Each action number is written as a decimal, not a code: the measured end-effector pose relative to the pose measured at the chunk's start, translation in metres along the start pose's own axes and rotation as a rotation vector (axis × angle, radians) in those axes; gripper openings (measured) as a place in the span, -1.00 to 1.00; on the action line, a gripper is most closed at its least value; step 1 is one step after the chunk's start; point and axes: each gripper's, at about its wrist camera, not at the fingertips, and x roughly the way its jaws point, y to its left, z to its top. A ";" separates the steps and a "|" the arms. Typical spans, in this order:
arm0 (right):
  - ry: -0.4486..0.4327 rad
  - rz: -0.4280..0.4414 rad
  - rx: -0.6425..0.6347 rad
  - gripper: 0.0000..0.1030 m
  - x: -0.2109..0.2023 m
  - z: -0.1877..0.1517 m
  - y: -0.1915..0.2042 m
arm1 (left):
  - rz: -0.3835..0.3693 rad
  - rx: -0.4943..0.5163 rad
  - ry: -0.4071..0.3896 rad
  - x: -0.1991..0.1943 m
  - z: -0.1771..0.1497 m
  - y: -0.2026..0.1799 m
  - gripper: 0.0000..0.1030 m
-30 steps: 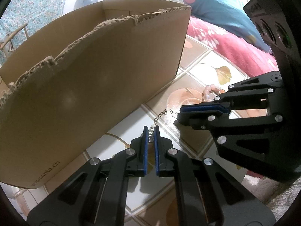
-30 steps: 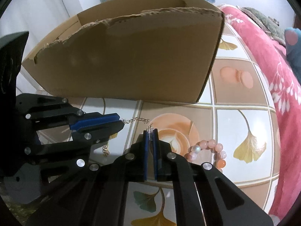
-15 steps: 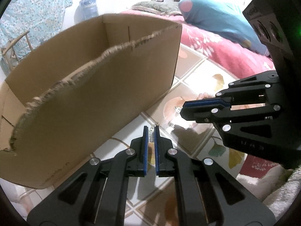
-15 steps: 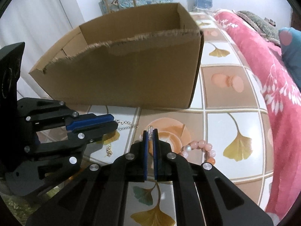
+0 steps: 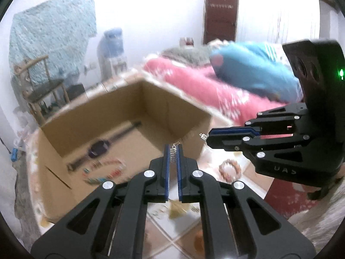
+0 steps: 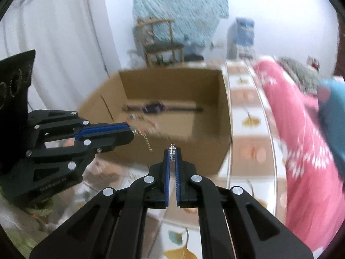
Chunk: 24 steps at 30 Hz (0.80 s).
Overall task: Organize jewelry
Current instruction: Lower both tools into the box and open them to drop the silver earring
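Cardboard box (image 5: 189,116): one watch (image 5: 98,151); two hand-held grippers clamping one chain (image 6: 172,151).

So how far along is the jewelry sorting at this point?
Partly done. A watch and a beaded piece already lie in the cardboard box. The left gripper and right gripper each pinch an end of a silver chain, lifted before the box. A pink bead bracelet remains on the floor.

**Bedroom behind the work area**

A wooden chair (image 6: 160,41) stands against the far wall under a hanging teal cloth (image 6: 179,8). Beside it sits a water dispenser (image 5: 111,49). A pink blanket (image 6: 301,140) runs along the right, with a blue pillow (image 5: 252,67) on it. A dark door (image 5: 220,13) shows beyond. The floor (image 6: 248,116) is leaf-patterned tile.
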 end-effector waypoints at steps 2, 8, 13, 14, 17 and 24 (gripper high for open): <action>-0.049 0.019 -0.036 -0.91 -0.003 0.016 0.005 | 0.036 -0.011 -0.036 -0.014 0.009 0.014 -0.90; -0.075 0.150 -0.036 -0.91 0.022 0.053 0.008 | 0.122 -0.062 0.001 -0.018 0.013 0.063 -0.90; 0.054 0.276 0.038 -0.91 0.074 0.066 0.001 | 0.118 -0.107 0.117 0.005 -0.003 0.093 -0.90; 0.102 0.292 0.054 -0.91 0.088 0.066 -0.001 | 0.119 -0.117 0.150 0.013 -0.007 0.098 -0.90; 0.202 0.321 0.089 -0.91 0.116 0.061 -0.005 | 0.115 -0.125 0.196 0.025 -0.016 0.109 -0.90; 0.310 0.363 0.142 -0.91 0.141 0.056 -0.007 | 0.110 -0.155 0.271 0.040 -0.030 0.123 -0.90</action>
